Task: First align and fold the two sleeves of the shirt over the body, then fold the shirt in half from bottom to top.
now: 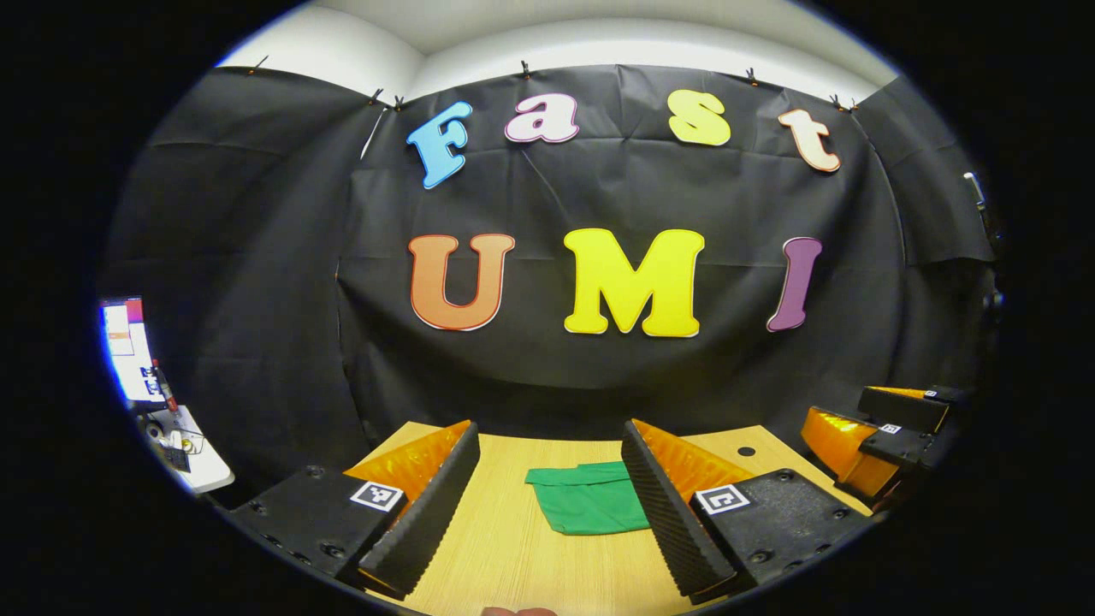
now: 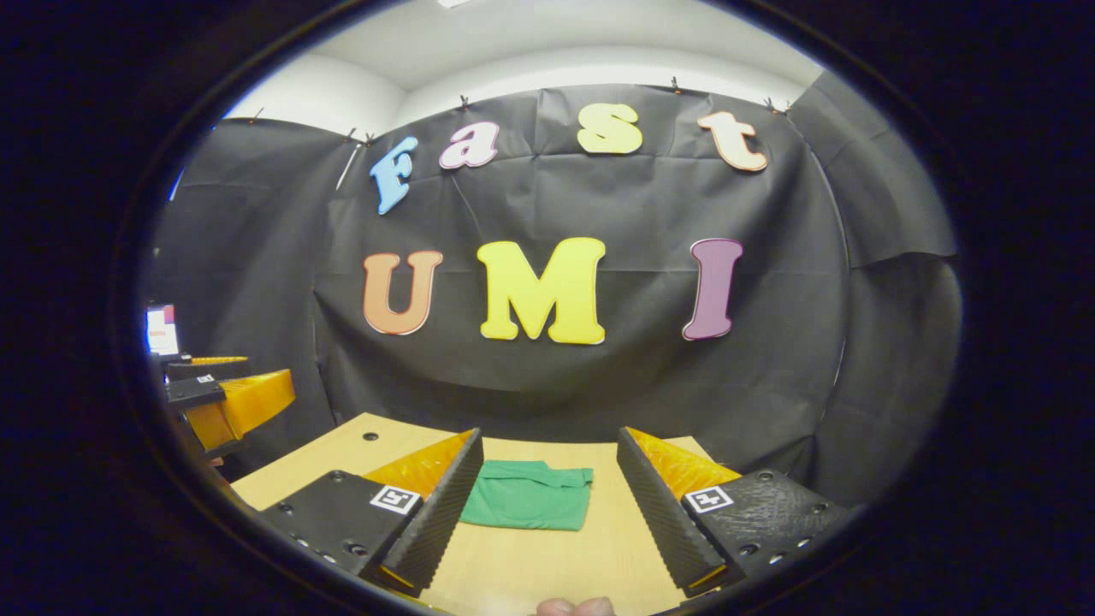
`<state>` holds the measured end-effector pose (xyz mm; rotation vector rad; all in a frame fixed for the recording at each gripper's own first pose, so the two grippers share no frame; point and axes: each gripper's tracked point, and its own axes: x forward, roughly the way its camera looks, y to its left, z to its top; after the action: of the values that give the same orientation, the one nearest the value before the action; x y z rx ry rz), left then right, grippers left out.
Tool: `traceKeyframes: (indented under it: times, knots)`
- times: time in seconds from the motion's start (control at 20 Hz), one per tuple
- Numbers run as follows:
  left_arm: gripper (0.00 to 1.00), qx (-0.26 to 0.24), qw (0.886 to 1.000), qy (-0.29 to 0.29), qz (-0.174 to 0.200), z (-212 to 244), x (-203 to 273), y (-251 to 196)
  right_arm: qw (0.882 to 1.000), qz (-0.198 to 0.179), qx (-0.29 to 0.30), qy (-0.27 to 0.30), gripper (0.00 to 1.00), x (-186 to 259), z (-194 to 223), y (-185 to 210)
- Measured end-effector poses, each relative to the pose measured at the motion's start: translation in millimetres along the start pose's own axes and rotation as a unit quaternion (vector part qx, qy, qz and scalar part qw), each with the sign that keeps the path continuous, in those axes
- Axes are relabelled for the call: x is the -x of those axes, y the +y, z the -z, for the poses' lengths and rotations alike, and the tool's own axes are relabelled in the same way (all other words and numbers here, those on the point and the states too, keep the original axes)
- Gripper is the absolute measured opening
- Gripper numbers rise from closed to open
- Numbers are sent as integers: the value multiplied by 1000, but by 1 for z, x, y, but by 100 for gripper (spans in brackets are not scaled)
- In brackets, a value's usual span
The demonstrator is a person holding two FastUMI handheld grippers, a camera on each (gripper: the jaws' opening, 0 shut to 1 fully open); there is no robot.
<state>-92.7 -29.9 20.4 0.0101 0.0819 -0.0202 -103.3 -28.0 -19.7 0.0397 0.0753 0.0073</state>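
Left gripper [image 1: 547, 505] wide open, nothing between its fingers, held above the desk [image 1: 513, 556]. Right gripper [image 2: 547, 505] likewise spread wide and empty, not touching anything. Beyond both, the green shirt [image 2: 528, 494] lies flat on the desk as a compact folded rectangle, well apart from either gripper; in the left gripper view its right edge is hidden behind the right finger [image 1: 667, 505]. Right gripper also seen at the far right of the left gripper view, off the desk edge. Monitor [image 1: 127, 346] far left, blurred.
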Motion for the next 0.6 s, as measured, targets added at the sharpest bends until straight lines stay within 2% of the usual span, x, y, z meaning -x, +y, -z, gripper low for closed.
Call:
traceKeyframes:
  times: [0.2,0.25,0.45,0.6]
  knots:
    - [100,9,1000,-8,-5,1,26,-2,1000,5,1,-8,93,25,-6,6]
    - [100,23,1000,-2,1,0,28,-9,1000,5,3,-8,99,28,-9,9]
    - [100,13,1000,-10,2,-5,31,-13,1000,5,9,-23,94,33,-23,15]
    - [100,15,1000,-12,0,-8,27,-11,999,12,8,-29,96,34,-28,16]
